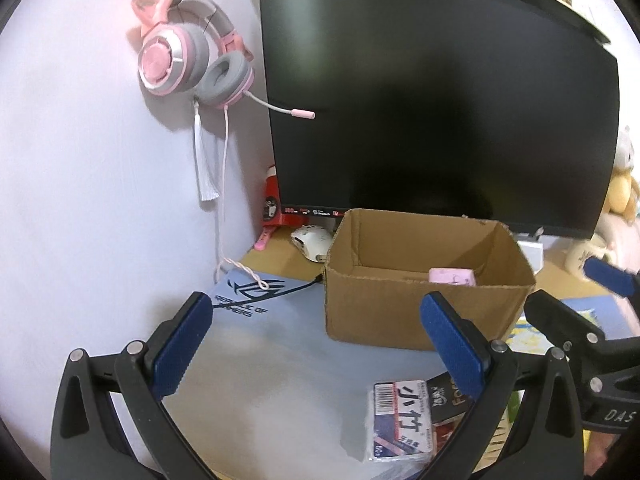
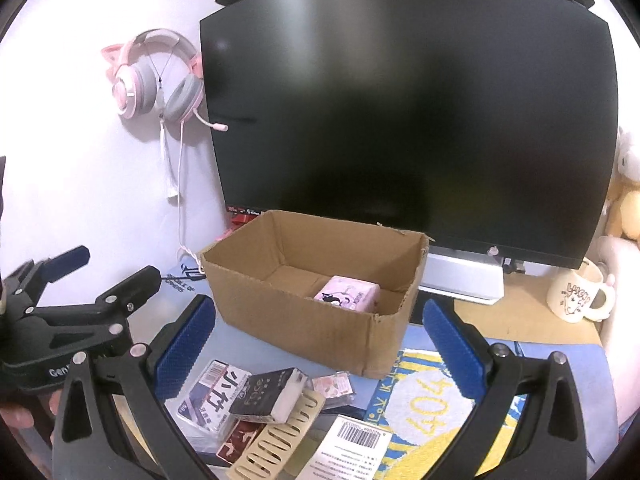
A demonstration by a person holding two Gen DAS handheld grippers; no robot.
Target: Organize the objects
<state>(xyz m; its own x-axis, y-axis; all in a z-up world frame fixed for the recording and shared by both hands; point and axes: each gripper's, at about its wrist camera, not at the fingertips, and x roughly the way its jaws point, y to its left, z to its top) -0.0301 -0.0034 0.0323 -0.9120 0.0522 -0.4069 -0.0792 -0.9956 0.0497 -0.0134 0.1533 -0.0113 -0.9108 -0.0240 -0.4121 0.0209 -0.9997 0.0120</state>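
Note:
An open cardboard box (image 1: 400,316) (image 2: 304,320) stands on the blue desk mat in front of the monitor, and a pink tissue packet (image 1: 452,277) (image 2: 348,294) lies inside it. Loose items lie in front of the box: a clear case with a barcode label (image 1: 404,416) (image 2: 212,396), a black tissue pack (image 2: 272,398), a beige comb-like piece (image 2: 280,440), a small photo card (image 2: 334,386) and a white barcode sheet (image 2: 352,444). My left gripper (image 1: 316,304) (image 2: 116,264) hovers open and empty left of the pile. My right gripper (image 2: 318,306) (image 1: 564,284) is open and empty above the pile.
A large dark monitor (image 2: 412,112) fills the back. A pink cat-ear headset (image 1: 188,56) hangs on the left wall, its cable trailing onto the mat. A white mouse (image 1: 312,242) sits behind the box, a cream mug (image 2: 576,294) at right, and a yellow-blue towel (image 2: 428,404) beside the pile.

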